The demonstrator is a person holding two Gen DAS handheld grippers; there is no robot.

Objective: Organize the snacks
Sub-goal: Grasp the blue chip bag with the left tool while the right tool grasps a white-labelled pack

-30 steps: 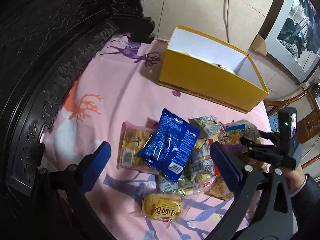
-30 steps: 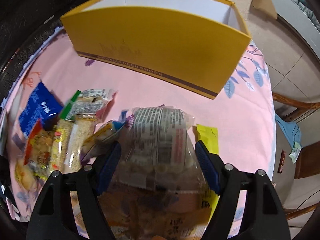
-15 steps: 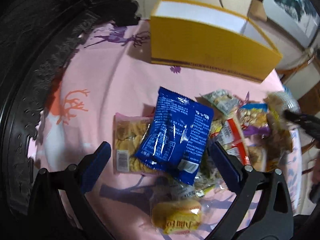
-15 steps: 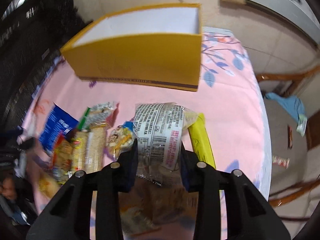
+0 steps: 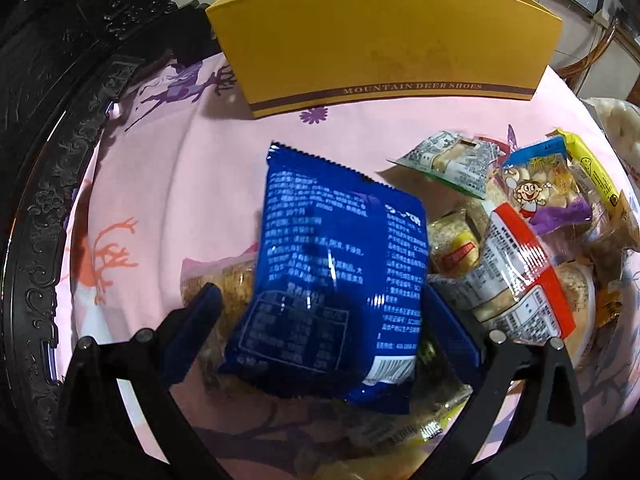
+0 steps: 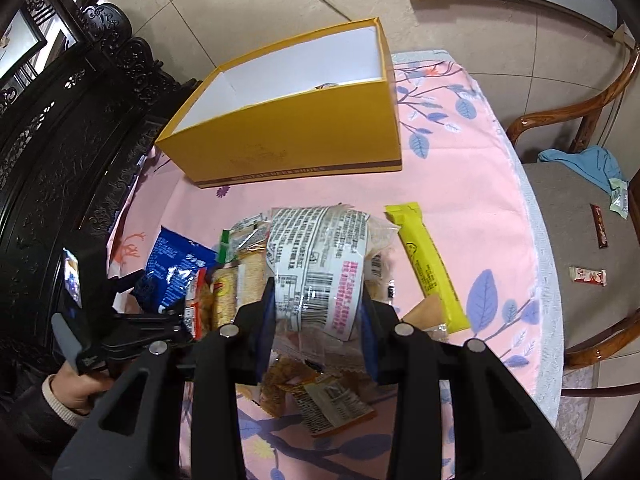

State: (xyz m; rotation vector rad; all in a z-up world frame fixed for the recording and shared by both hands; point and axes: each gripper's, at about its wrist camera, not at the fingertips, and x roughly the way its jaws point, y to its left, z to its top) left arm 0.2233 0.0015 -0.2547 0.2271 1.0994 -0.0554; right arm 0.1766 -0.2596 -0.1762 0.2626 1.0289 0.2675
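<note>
Our right gripper [image 6: 318, 316] clamped on a clear printed snack bag [image 6: 320, 264], our left gripper [image 5: 320, 324] spread wide around the blue packet [image 5: 336, 280], yellow box [image 6: 288, 136] behind

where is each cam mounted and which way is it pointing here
Left wrist: on the left gripper, aimed steeply down at the blue snack bag lying between its open blue fingers; yellow box beyond.
Right wrist: on the right gripper, angled down across the table; its pads clamp a clear printed snack pack; the person's left hand shows at lower left.
Shared: yellow box, blue bag, snack pile, pink tablecloth.
</note>
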